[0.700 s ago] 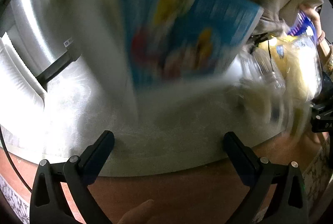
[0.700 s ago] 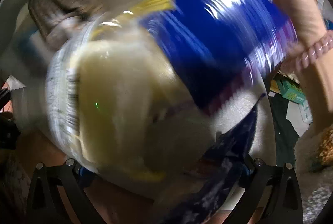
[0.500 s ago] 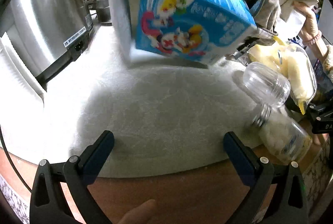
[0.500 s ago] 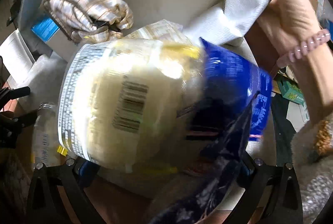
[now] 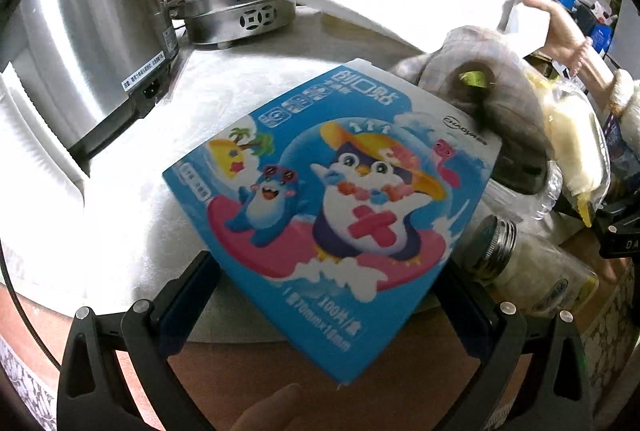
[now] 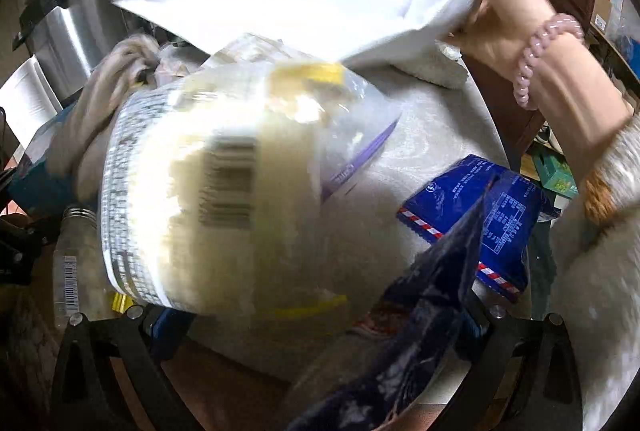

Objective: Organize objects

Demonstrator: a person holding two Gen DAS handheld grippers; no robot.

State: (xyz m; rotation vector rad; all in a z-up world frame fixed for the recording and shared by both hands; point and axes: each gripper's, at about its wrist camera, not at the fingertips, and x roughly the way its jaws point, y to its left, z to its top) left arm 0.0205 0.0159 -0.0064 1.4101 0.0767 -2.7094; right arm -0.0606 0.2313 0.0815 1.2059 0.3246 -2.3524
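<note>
Flat blue box (image 5: 332, 215), cartoon penguins printed.

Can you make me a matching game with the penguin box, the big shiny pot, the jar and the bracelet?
Things:
1. penguin box
2. big shiny pot
3. jar
4. bracelet

Descriptions:
A. pink beads
B. silver metal, far left
C. lying on its side, metal screw neck
D. bright blue, between the left gripper's open fingers

Pairs: 1-D, 2-B, 3-C, 4-A
</note>
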